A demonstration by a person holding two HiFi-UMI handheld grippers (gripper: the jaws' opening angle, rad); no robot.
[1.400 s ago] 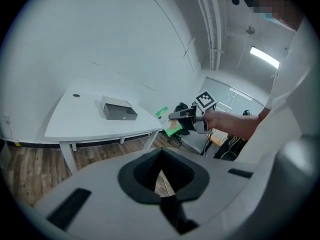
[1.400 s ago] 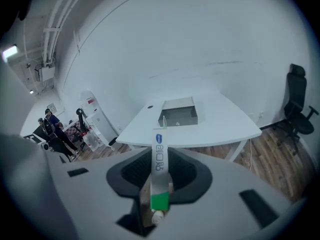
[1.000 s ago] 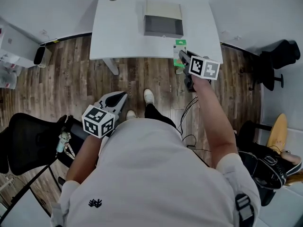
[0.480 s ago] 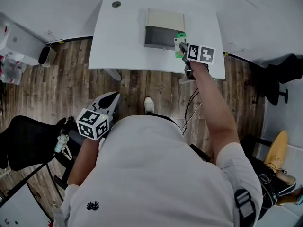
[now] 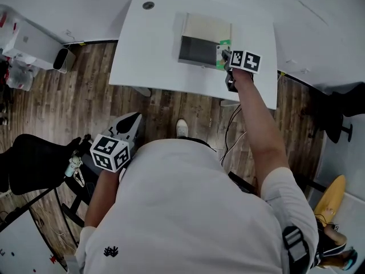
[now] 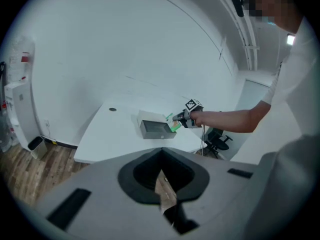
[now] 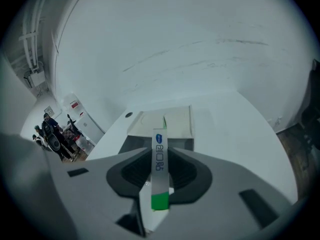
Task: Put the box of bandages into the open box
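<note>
Over open box (image 5: 194, 50), bandage box (image 7: 159, 160) edge-up, lengthwise between pinching right tongs (image 5: 226, 55); left tongs (image 5: 136, 117) together.

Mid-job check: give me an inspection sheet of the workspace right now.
Surface: white table, bare apart from the open box and a round hole.
Job's things: open box, lid back; bandage box held at its right edge, not yet inside.
Clutter: nothing seen.
Grippers: right gripper shut on bandage box; left gripper shut, empty, down at the person's side.
Cables: black cable hanging below the table.
Surroundings: wood floor, black chair, white bin.
</note>
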